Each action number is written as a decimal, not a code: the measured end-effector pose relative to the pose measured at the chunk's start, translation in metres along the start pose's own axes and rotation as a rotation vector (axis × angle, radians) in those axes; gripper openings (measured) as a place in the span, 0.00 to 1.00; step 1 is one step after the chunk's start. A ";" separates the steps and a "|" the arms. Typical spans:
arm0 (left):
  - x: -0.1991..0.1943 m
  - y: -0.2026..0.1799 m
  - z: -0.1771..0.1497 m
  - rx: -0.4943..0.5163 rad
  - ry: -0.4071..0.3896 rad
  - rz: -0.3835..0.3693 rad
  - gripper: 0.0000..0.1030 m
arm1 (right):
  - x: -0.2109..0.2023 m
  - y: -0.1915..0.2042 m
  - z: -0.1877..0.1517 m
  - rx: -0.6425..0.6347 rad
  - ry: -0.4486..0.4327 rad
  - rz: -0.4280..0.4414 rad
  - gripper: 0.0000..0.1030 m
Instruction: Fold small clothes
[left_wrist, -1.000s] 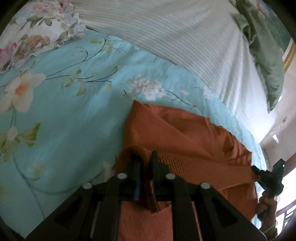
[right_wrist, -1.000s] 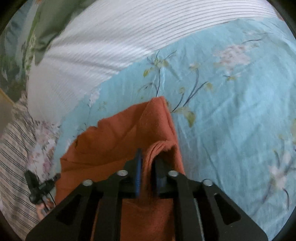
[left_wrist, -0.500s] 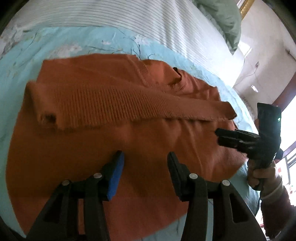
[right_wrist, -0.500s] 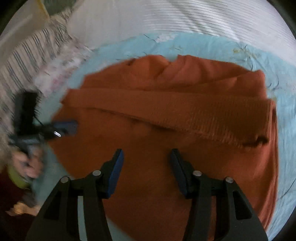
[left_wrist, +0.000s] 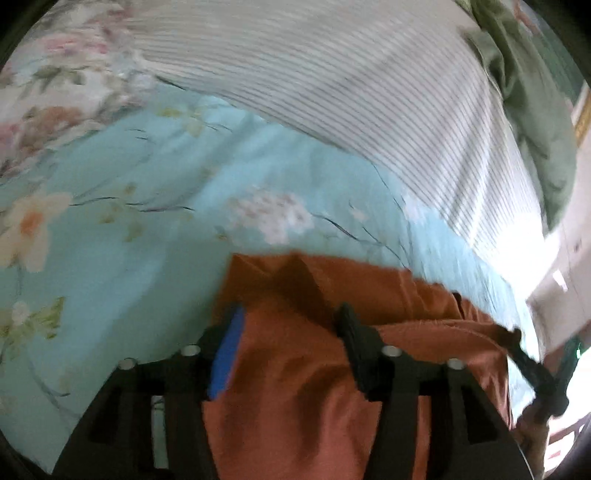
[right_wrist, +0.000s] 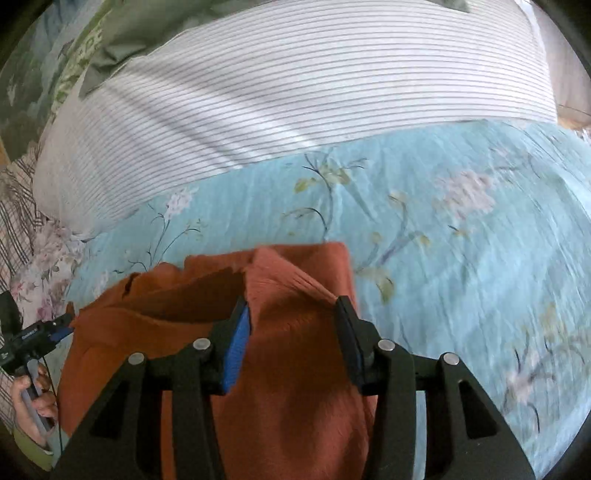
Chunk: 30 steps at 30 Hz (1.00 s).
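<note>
An orange knit sweater (left_wrist: 388, 291) lies on the bed, and its far edge reaches just past both grippers. My left gripper (left_wrist: 289, 314) hangs over the sweater's left end. Its jaws are opening and the cloth lies under the gap, with no pad pressing on it. My right gripper (right_wrist: 291, 304) stands open over the right end, where a raised ribbed fold (right_wrist: 291, 280) sits between its fingers. In the left wrist view the right gripper (left_wrist: 524, 350) is a blurred black shape at the sweater's right edge. The left gripper (right_wrist: 64, 325) shows at the left edge of the right wrist view, with a hand (right_wrist: 33, 395) on it.
The sweater rests on a light blue flowered sheet (left_wrist: 110, 240). Behind it lies a white striped duvet (right_wrist: 295, 92). A green blanket (left_wrist: 535, 110) is bunched at the far right and a floral pillow (left_wrist: 55, 74) sits at the far left.
Both grippers were shut on the sweater's edge a second ago and have let it go. Their jaws now stand apart. Both views swung down over the sweater, then back to its far edge.
</note>
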<state>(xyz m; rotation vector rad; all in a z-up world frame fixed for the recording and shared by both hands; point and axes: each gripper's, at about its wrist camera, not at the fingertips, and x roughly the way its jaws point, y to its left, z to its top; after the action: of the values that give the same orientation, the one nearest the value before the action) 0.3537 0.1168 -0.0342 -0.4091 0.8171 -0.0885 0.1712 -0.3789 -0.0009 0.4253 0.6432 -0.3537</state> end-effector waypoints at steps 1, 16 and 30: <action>-0.006 0.003 -0.003 -0.003 -0.021 0.018 0.61 | -0.003 -0.001 -0.005 0.001 0.000 0.003 0.46; -0.076 0.005 -0.036 -0.058 -0.057 -0.059 0.65 | -0.035 0.011 0.027 0.079 -0.077 0.024 0.47; -0.131 0.017 -0.195 -0.168 0.032 -0.283 0.78 | -0.095 0.055 -0.135 0.088 0.006 0.219 0.54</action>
<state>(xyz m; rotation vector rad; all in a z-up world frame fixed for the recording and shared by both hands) 0.1215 0.1006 -0.0689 -0.6819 0.7971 -0.2914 0.0573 -0.2489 -0.0227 0.5758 0.5824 -0.1731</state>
